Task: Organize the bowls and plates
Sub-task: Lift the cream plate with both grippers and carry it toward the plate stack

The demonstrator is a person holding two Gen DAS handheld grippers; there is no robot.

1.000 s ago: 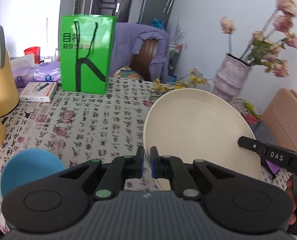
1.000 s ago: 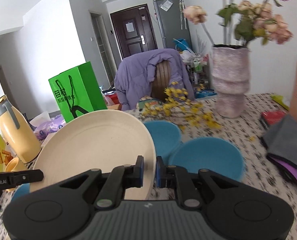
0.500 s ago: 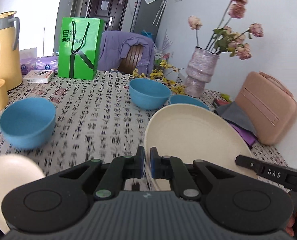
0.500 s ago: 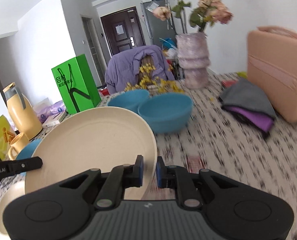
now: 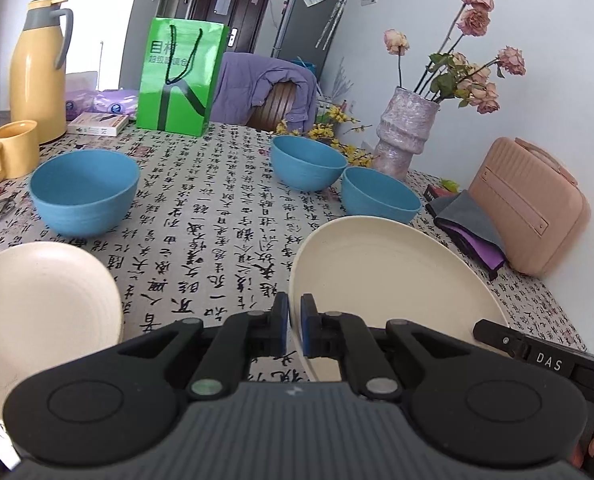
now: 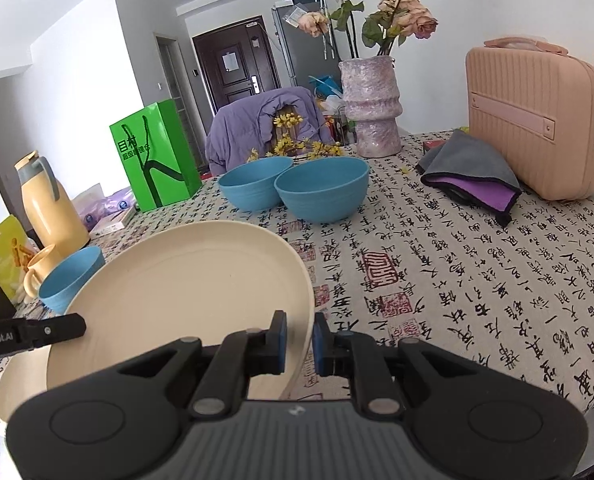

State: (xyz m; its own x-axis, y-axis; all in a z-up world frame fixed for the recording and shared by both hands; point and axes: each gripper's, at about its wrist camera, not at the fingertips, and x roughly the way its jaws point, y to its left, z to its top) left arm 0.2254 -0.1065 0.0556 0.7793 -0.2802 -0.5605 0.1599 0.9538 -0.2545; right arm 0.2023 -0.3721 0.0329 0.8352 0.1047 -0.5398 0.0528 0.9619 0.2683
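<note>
My left tongs [image 5: 294, 330] and right tongs [image 6: 299, 338] each pinch the thin rim of one round, matte cream plate [image 5: 393, 288], tilted above the calligraphy-printed tabletop [image 5: 217, 216]; three smooth blue bowls sit toward twelve o'clock.

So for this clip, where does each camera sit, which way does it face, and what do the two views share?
Left wrist: sits on the left gripper, looking along its fingers across the table; it grips the left rim of the cream plate; the other gripper's tip shows at the right edge.
Right wrist: sits on the right gripper, facing the same way; it grips the plate's right rim.
Shared: the plate, three blue bowls, green bag, vase, pink case.
</note>
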